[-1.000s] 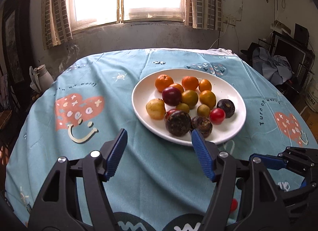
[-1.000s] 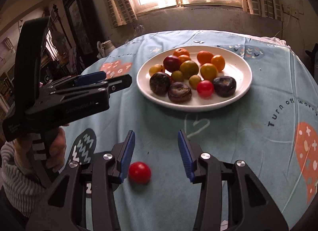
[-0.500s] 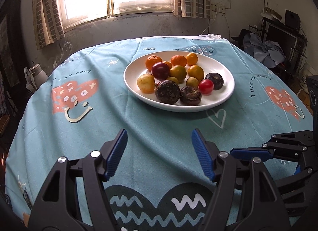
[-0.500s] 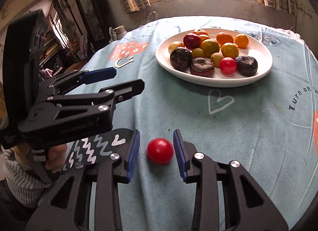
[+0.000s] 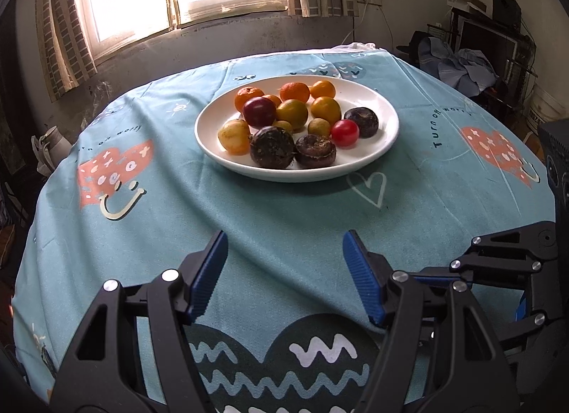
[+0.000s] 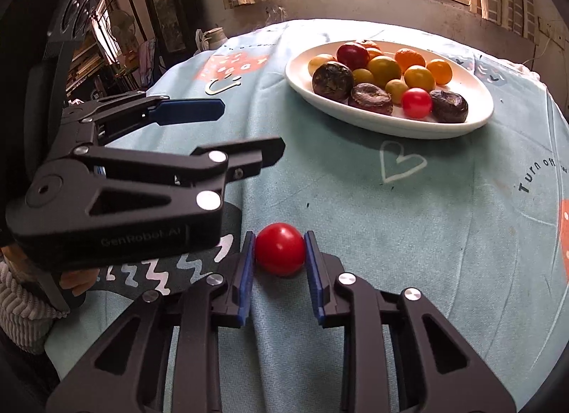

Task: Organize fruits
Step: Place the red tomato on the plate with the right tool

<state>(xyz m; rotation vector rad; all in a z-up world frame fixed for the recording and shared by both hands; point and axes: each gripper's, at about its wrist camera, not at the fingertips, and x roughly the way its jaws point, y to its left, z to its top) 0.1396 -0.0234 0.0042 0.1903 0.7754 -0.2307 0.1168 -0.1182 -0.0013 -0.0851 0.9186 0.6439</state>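
Fruits fill the middle of the white plate (image 6: 387, 123), which sits toward the window-side edge of the round tabletop (image 6: 426, 217); one stray red tomato (image 6: 280, 248) lies near the front edge. The right gripper (image 6: 279, 253) pinches that tomato at its widest part. Small, light, smooth and thin-skinned, it likely bruises or slips under hard pressure. The left gripper (image 5: 284, 279) hangs spread and empty. Bare cloth between tomato and plate leaves open room.
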